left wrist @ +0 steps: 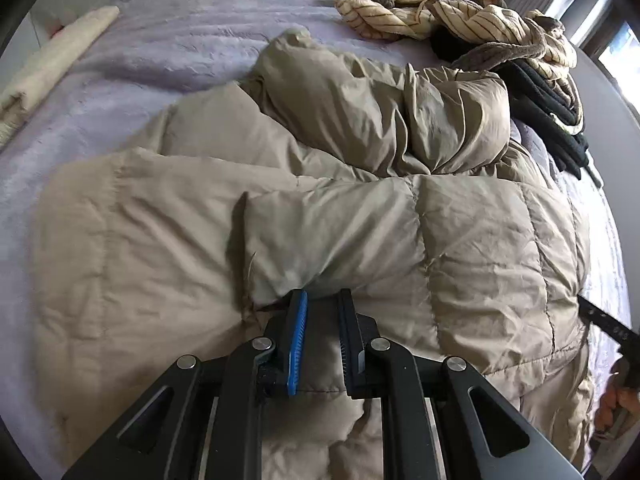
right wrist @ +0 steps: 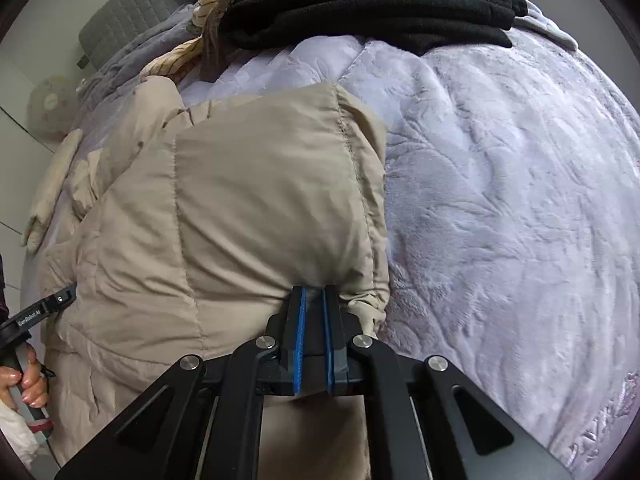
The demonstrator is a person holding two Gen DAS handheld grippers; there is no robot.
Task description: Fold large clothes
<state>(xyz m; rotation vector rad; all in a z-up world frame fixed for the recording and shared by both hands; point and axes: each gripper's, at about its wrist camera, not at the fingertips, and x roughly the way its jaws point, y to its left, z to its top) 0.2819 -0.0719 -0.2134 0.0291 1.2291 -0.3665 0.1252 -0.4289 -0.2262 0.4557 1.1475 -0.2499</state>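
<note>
Underneath, a lilac plush blanket (right wrist: 500, 184) covers the bed.

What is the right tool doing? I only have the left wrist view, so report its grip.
Observer: The right tool is shut on a puffed edge of the beige down jacket.
Operator: Tell me what lies beyond that edge.
Observer: A wide stretch of lavender blanket runs to the jacket's right, up to a stack of folded black fleece.
Operator: Check who holds the left tool.
Observer: A hand grips its handle at the right wrist view's left edge.
</note>
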